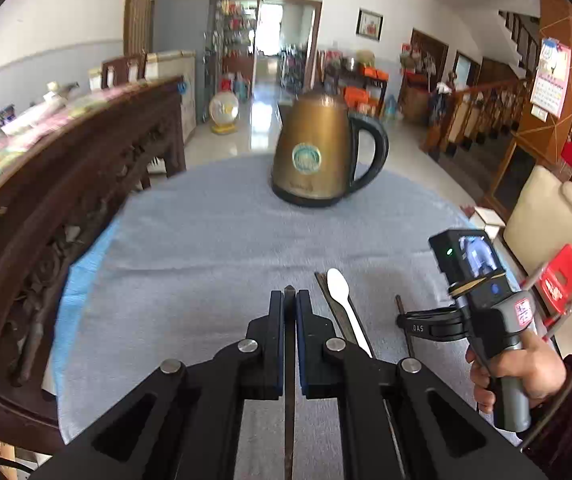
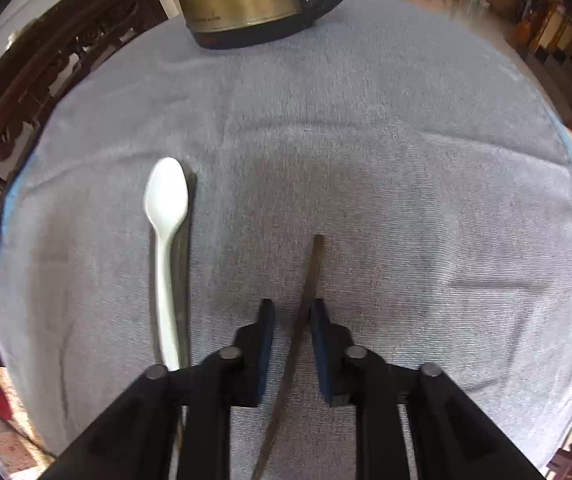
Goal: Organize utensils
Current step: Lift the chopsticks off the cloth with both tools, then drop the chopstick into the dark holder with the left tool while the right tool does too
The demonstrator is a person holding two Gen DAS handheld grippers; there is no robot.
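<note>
Because the left tool had its pads pressed together on the first chopstick with only the tip poking past them, I judged the main risk to be the stick pivoting or sliding out if I swung that hand quickly. It ran straight along the tool's axis, so the hold looked fair.

The right tool worried me more. It was closed on the second chopstick, but the stick crossed the gap at a slant and leaned toward the right-hand pad. A grip that skewed could let it twist, drop to the bench and roll on the grey cloth.

Left of that tool lay the white spoon, with what seemed a third chopstick touching its right side. A careless pass could have knocked the pair out of line. The kettle stood at the far edge, well apart from all of it.

As for pose, the left tool was raised above the bench and pitched moderately down toward the kettle. The right tool pointed steeply down, close over the cloth, with the person's right hand wrapped round its handle at the near right.
</note>
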